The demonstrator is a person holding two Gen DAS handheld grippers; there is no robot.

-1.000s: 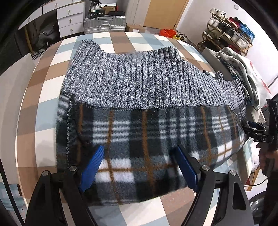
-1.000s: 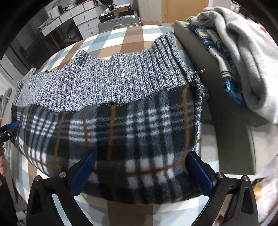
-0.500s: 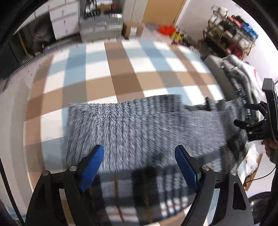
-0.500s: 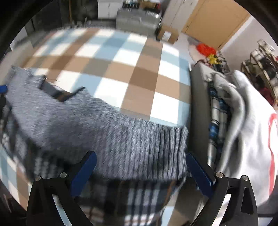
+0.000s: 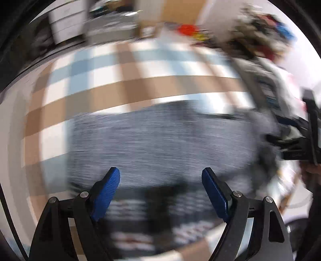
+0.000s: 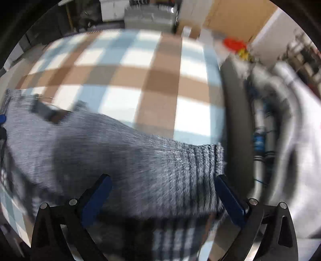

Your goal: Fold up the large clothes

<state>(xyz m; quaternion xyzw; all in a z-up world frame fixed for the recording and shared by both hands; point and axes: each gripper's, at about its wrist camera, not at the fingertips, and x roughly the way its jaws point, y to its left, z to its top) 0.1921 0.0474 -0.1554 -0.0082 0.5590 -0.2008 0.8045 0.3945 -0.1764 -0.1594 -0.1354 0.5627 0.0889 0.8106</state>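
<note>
A grey knit garment (image 5: 160, 136) with a plaid fleece lining (image 5: 160, 212) lies flat on the checked tablecloth (image 5: 140, 86). In the left wrist view, my left gripper (image 5: 160, 172) hangs open above the seam between knit and plaid, with nothing between its blue pads. My right gripper (image 6: 163, 178) is open too, over the garment's ribbed right end (image 6: 200, 166). It also shows at the right edge of the left wrist view as the right gripper (image 5: 280, 130), with a hand behind it. Both views are smeared by motion.
A pile of folded clothes (image 6: 291, 120) rests on a grey box (image 6: 234, 120) right of the table. Drawers and a silver case (image 6: 148, 16) stand beyond the far edge. Bare tablecloth (image 6: 160, 80) stretches past the garment.
Both grippers have lifted off the plaid part and stayed open. The garment now sits lower in both views, with more bare tablecloth showing beyond it.
</note>
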